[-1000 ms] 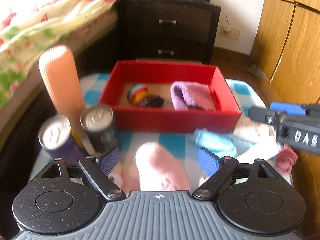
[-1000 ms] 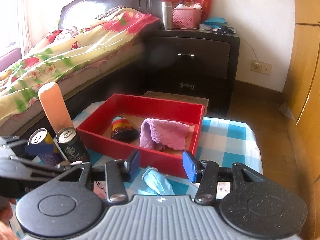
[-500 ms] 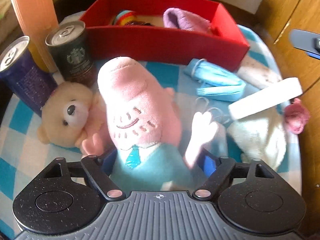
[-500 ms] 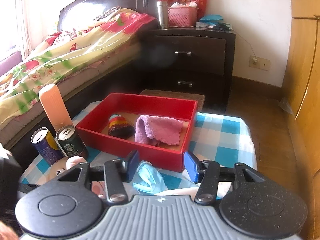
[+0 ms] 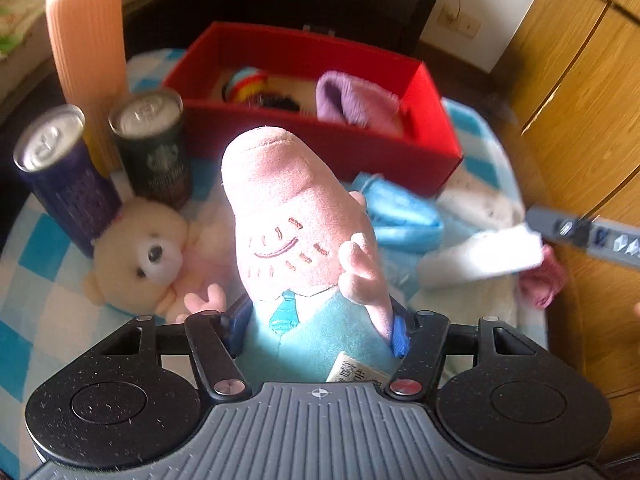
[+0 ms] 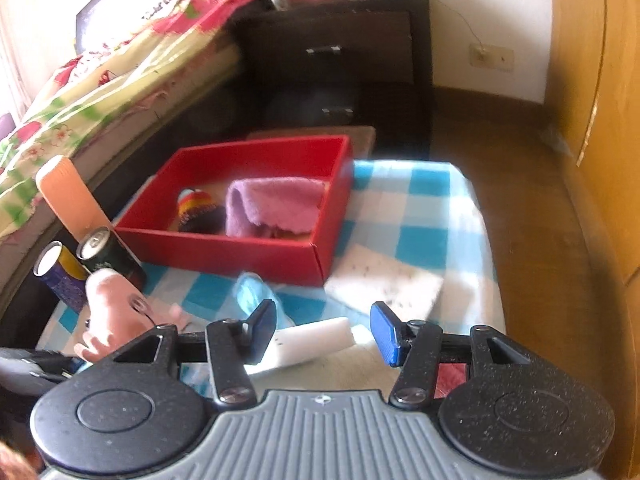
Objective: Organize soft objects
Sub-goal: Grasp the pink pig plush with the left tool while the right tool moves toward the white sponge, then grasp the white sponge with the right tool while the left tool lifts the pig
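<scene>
Pink pig plush in left tool, short of red box rim.

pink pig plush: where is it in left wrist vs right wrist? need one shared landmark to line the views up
Left wrist: pink pig plush fills the centre, snout up, its teal body clamped in the left gripper.
Right wrist: only its pink head shows at lower left, just right of the two cans.
Shared landmark: the red box, top centre in the left wrist view, centre-left in the right wrist view.
</scene>
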Action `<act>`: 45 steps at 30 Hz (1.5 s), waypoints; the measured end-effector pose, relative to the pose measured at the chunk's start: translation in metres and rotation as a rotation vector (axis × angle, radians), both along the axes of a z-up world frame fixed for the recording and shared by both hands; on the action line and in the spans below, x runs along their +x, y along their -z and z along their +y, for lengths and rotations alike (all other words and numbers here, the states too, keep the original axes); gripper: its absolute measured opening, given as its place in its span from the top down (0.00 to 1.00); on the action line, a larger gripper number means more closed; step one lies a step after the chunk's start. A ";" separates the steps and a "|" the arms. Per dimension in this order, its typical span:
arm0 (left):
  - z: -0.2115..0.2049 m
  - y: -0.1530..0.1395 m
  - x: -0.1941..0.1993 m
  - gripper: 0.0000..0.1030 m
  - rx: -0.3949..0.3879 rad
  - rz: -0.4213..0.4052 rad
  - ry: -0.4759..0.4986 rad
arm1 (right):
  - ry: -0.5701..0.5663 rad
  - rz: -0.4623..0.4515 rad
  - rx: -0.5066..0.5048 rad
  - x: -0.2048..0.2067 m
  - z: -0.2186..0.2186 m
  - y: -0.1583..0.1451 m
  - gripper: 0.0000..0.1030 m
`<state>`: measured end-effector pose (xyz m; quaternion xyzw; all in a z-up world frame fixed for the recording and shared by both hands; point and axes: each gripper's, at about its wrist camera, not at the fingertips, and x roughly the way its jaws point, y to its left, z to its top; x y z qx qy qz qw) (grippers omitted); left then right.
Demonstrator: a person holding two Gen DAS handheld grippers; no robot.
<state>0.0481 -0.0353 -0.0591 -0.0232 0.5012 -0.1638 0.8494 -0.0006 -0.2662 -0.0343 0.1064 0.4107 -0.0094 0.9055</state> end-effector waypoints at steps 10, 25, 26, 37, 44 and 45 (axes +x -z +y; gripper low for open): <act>-0.003 -0.006 0.000 0.37 -0.035 0.003 0.027 | 0.029 0.128 0.321 0.011 -0.005 0.020 0.71; -0.009 -0.002 -0.004 0.36 -0.032 0.019 0.069 | 0.179 0.200 0.438 0.037 -0.025 0.054 0.62; -0.009 -0.001 -0.004 0.36 -0.032 0.020 0.069 | 0.170 0.172 0.399 0.038 -0.023 0.050 0.62; -0.007 -0.008 -0.002 0.36 -0.059 0.014 0.066 | 0.076 0.016 0.338 0.033 -0.004 0.018 0.76; -0.006 -0.028 -0.001 0.36 -0.091 -0.037 0.049 | 0.043 -0.066 0.359 0.019 -0.001 -0.017 0.76; -0.005 -0.031 -0.001 0.36 -0.095 -0.045 0.045 | 0.038 -0.072 0.362 0.018 0.000 -0.020 0.76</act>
